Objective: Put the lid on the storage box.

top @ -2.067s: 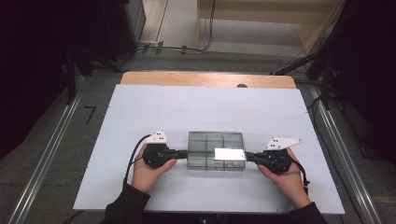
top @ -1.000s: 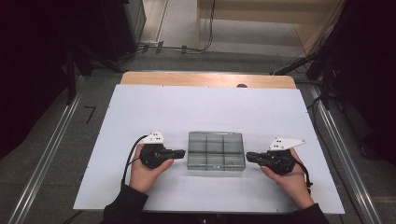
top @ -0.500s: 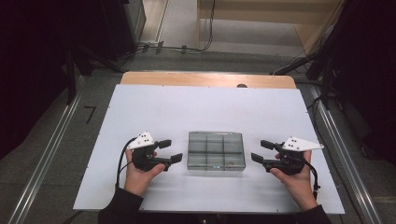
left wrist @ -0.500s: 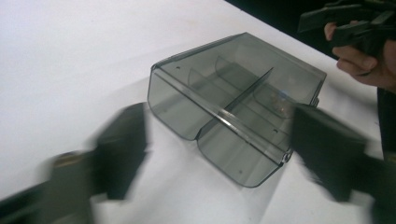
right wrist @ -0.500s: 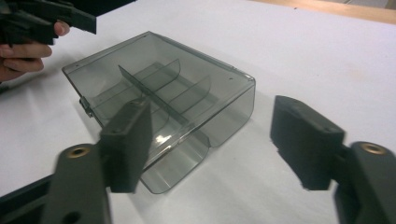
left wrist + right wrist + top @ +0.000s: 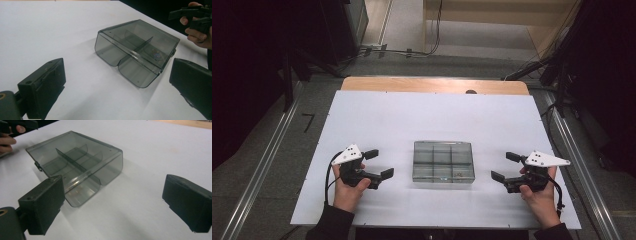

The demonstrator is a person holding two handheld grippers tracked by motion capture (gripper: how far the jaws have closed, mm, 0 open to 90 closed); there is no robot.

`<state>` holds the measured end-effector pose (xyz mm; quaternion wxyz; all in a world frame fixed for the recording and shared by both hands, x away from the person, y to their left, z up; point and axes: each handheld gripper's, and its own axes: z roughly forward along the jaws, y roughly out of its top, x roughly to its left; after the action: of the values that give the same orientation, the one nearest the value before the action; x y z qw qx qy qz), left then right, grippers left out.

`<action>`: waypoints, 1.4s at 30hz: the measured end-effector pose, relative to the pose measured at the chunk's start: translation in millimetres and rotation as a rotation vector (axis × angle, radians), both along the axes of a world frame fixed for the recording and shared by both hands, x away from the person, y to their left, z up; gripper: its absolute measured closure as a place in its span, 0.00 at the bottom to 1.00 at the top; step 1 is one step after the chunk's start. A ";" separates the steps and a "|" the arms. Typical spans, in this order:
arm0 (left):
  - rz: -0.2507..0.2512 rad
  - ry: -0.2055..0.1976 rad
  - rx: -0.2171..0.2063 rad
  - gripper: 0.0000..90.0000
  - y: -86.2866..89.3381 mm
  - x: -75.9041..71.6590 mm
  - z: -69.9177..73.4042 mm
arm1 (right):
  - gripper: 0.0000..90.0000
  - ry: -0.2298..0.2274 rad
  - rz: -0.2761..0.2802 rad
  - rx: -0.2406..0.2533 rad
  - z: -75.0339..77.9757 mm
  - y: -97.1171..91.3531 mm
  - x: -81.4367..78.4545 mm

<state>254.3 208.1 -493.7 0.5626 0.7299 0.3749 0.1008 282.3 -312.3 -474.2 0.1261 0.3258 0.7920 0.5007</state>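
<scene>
Here, the left gripper (image 6: 379,164) and the right gripper (image 6: 505,166) sit near the person, jaws just opened wide, holding nothing. Between them, apart from both, the clear grey box (image 6: 443,161) lies on the white table (image 6: 427,112), a little farther out.

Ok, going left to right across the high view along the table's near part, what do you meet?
left gripper, jaws open → clear smoky compartment box on the white table → right gripper, jaws open.
</scene>
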 end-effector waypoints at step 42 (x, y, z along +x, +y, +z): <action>0.045 -0.033 -0.008 0.00 49.4 -18.1 -12.4 | 0.00 0.004 -0.068 -0.003 -24.5 -47.9 -5.9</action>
<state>236.2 257.5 -506.1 0.5693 0.7173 0.3821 0.1240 276.4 -360.1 -498.8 0.1418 0.3535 0.7813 0.4944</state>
